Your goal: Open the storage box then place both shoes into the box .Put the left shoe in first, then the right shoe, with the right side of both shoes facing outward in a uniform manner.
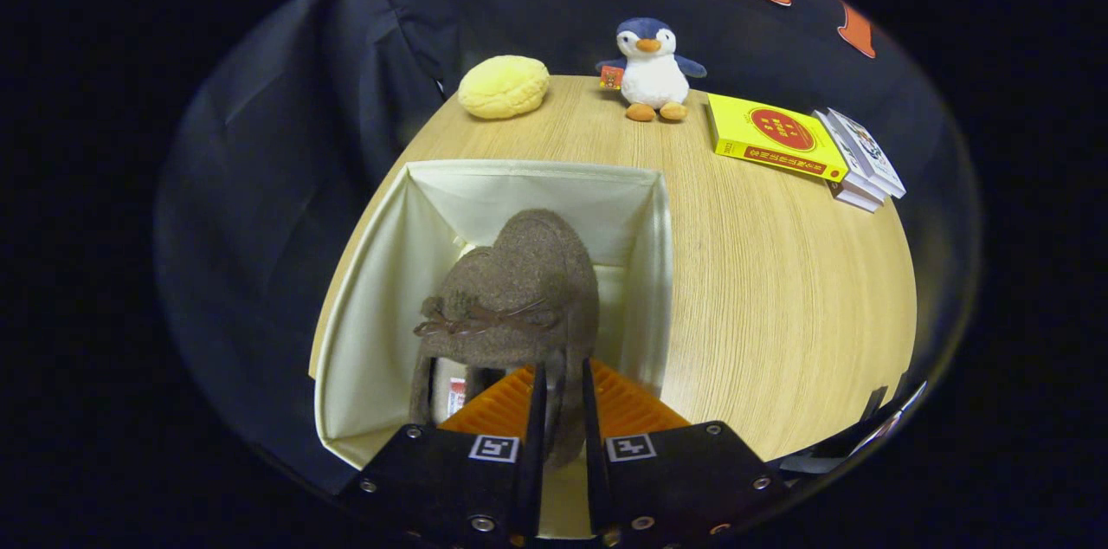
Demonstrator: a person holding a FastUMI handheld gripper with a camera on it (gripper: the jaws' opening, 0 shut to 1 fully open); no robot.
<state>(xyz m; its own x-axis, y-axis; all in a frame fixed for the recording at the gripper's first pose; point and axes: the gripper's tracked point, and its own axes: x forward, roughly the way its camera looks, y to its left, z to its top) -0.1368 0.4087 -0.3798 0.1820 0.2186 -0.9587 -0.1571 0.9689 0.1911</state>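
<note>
A brown felt shoe point(519, 289) with a small bow on its front hangs over the open cream fabric storage box point(381, 289), toe pointing away from me. My gripper point(563, 393) is shut on the shoe's right side wall at the collar, both fingers pressing the thin fabric between them. The shoe sits within the box's opening, partly hiding the box floor. A white insole label shows inside the shoe beside the left finger point(535, 410). I cannot tell whether another shoe lies beneath it.
The box stands on a round wooden table point(779, 298). At the far edge lie a yellow bun-shaped plush point(504, 87), a penguin plush point(651, 68), a yellow book point(773, 136) and a small stack of books point(861, 159).
</note>
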